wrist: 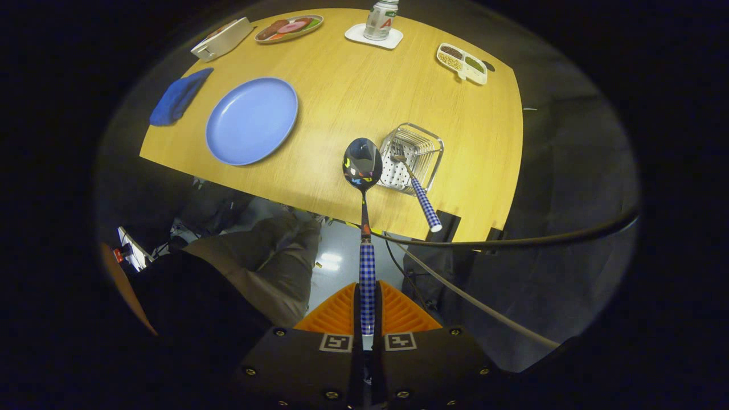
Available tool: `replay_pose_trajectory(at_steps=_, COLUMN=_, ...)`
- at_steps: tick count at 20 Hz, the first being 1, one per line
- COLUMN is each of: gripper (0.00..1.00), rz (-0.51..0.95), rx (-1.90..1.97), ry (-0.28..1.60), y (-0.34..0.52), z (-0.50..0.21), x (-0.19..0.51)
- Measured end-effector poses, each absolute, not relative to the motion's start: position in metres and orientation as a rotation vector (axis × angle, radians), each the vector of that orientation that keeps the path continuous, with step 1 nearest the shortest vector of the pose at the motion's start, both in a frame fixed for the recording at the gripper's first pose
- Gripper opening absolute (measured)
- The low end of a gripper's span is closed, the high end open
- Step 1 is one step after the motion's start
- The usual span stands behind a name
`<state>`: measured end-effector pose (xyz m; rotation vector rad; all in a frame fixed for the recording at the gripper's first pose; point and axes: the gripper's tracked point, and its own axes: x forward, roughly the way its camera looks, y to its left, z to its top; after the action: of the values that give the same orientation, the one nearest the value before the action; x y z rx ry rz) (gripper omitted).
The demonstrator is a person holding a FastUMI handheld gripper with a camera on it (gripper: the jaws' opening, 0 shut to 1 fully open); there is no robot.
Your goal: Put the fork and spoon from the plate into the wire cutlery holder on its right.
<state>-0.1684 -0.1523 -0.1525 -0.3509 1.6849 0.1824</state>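
Gripper clamping spoon, fork in holder

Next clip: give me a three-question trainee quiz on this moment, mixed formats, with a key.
1. True or false: the fork already stands in the wire cutlery holder, checked handle leaning out.
2. What is the gripper holding?
A. the blue cloth
B. the spoon, by its checked handle
C. nothing
3. Fill in: the blue plate left of the holder is ____.

Key
1. True.
2. B: both fingers press on the handle, and the bowl points ahead beside the holder.
3. Empty, with no cutlery on it.
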Motion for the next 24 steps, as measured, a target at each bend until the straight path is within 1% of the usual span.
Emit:
replay_pose_trajectory(at_steps=6, gripper=0.06, rz=0.174, rx=-0.386, ry=1.807, y=-0.171, z=-0.165, x=-0.154)
replay_pose_trajectory(at_steps=12, gripper=0.06, rz=0.138, rx=-0.421, ry=1.902, y=-0.189, z=-0.181, x=-0.122)
replay_pose_trajectory(at_steps=21, gripper=0.06, rz=0.12, rx=-0.351, ry=2.076, y=-0.184, z=-0.209, x=-0.098)
replay_pose_trajectory(at_steps=24, gripper=0.06, rz=0.139, rx=-0.35, ry=2.108, y=-0.185, z=-0.215, x=-0.095)
